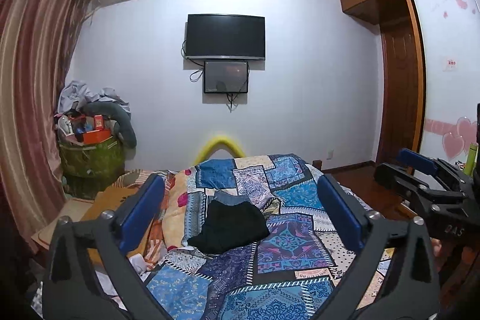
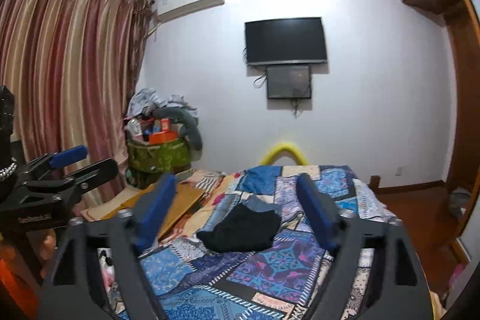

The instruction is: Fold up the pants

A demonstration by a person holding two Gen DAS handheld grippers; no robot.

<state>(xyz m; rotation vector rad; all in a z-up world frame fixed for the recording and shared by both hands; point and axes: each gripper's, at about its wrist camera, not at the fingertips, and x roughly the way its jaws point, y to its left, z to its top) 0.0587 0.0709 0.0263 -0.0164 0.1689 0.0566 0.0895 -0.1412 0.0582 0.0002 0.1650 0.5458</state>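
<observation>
Over by the striped curtain a green bin overflows with boxes and crumpled clothes. Cardboard lies along the bed's left edge. On the patchwork quilt the black pants lie in a folded bundle mid-bed, partly over a denim piece; their longer side runs from near-left to far-right. Both the left gripper and right gripper hover clear of them, fingers wide and empty. A dark TV hangs beyond.

Pants on bed; basket left behind.
</observation>
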